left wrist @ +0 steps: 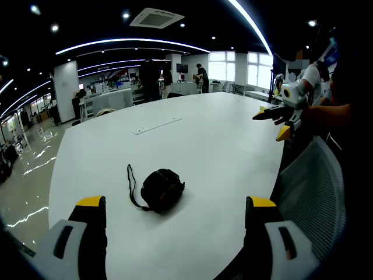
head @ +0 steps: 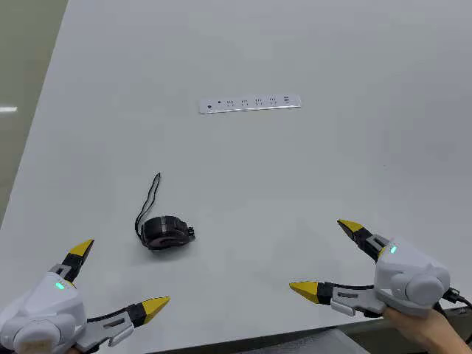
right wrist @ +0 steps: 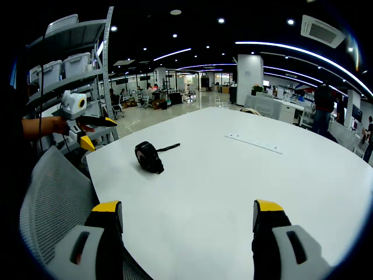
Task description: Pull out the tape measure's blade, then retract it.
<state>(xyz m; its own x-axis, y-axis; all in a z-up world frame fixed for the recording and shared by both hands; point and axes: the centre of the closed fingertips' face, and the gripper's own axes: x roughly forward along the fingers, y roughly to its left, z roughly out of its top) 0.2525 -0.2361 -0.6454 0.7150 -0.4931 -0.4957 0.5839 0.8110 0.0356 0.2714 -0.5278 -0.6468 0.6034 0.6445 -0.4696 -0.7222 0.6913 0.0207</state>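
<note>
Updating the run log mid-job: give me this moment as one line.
stage: pre-grasp | tape measure: lying on table, blade in, untouched | left gripper: open, empty | right gripper: open, empty

Black tape measure [head: 166,232] alone on the white table [head: 295,169].
A dark, rounded case with the blade wound in, it rests on the near left part of the table. Its thin black wrist strap [head: 147,199] trails out from the case in a long loop toward the far side.
</note>
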